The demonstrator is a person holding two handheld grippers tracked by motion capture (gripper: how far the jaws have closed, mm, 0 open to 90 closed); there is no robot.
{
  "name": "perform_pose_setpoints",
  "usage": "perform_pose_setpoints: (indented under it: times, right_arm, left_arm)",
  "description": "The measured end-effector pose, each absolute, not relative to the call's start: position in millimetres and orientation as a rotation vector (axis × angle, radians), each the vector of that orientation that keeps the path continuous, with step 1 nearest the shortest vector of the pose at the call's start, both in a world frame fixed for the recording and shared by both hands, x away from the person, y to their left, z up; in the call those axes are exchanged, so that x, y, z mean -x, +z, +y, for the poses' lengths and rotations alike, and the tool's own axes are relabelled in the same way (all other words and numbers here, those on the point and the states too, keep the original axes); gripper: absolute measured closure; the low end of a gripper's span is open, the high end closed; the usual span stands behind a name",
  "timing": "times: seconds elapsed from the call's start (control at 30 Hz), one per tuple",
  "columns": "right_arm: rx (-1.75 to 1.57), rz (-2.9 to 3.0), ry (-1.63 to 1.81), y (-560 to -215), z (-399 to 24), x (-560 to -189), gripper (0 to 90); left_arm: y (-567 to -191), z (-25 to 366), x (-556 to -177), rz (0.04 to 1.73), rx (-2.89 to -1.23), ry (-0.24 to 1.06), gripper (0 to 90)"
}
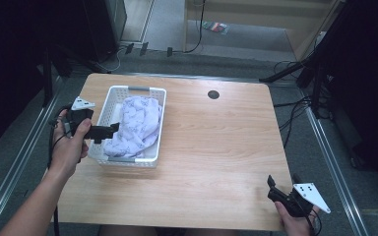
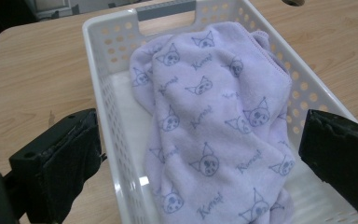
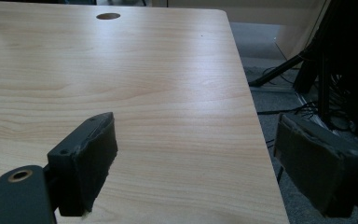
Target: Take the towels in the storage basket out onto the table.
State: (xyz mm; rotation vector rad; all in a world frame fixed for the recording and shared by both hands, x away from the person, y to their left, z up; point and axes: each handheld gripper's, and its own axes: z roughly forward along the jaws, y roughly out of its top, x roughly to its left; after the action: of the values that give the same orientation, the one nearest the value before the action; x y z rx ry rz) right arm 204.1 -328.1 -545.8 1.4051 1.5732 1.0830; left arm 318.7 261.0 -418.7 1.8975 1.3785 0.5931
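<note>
A white perforated basket (image 1: pixel 109 98) (image 2: pixel 92 60) stands on the left part of the wooden table (image 1: pixel 216 147). A crumpled lilac towel (image 1: pixel 139 122) (image 2: pixel 223 84) with a cat-face print lies in it. My left gripper (image 1: pixel 109 132) (image 2: pixel 201 119) is open at the basket's near-left side. One jaw is outside the left wall and the other is over the towel's right side. Whether the jaws touch the towel I cannot tell. My right gripper (image 1: pixel 283 183) (image 3: pixel 196 119) stands open over the table's front right corner with nothing between its jaws.
A round cable hole (image 1: pixel 213 94) (image 3: pixel 108 16) sits in the table near its far edge. The table's right edge (image 3: pixel 256 140) runs close beside my right gripper. Cables (image 1: pixel 295 105) and dark stands lie on the floor at the right.
</note>
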Motion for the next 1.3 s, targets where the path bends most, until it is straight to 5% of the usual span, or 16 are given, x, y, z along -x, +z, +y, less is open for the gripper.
perform_pose_setpoints:
  times: [1.3]
  right_arm:
    - [-1.404,1.566,1.093,-546,-329,-203,13.3]
  left_arm:
    - [-444,203,-395,1.513,-2.037,0.326,0.0]
